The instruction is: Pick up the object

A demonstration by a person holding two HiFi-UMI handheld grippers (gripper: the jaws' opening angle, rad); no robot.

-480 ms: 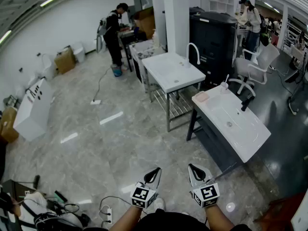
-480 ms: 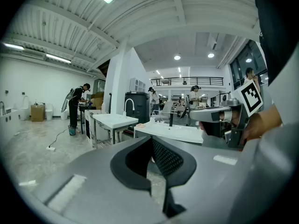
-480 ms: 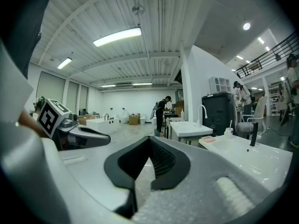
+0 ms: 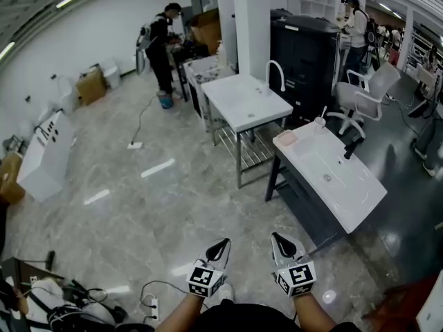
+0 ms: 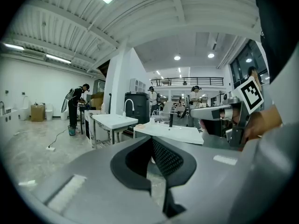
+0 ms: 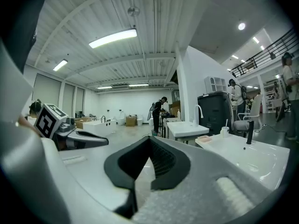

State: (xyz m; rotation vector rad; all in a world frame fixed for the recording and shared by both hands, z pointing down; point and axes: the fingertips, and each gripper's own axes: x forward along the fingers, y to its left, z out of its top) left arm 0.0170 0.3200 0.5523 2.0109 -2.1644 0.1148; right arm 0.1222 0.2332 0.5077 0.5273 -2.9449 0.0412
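Standing at the far left is a white box (image 4: pixel 45 159) on the marble floor (image 4: pixel 138 213), and a person (image 4: pixel 160 47) in black bends over a table far back. Low in the head view, the left gripper (image 4: pixel 223 245) points forward over the floor. Its jaws are pressed together with nothing between them, as its own view confirms. Beyond it stands a far sink (image 4: pixel 243 102) on a metal frame. The right gripper (image 4: pixel 277 241), just beside the left, is likewise closed and empty. Ahead and to its right, well apart from both grippers, is a near sink (image 4: pixel 360 199) with a black tap (image 4: pixel 349 149). On its far end lie a pink dish (image 4: pixel 286 138), perhaps for soap, and a cup (image 4: pixel 320 123); which one is the object I cannot tell. Behind are a black cabinet (image 4: pixel 308 54) and a white chair (image 4: pixel 363 95).
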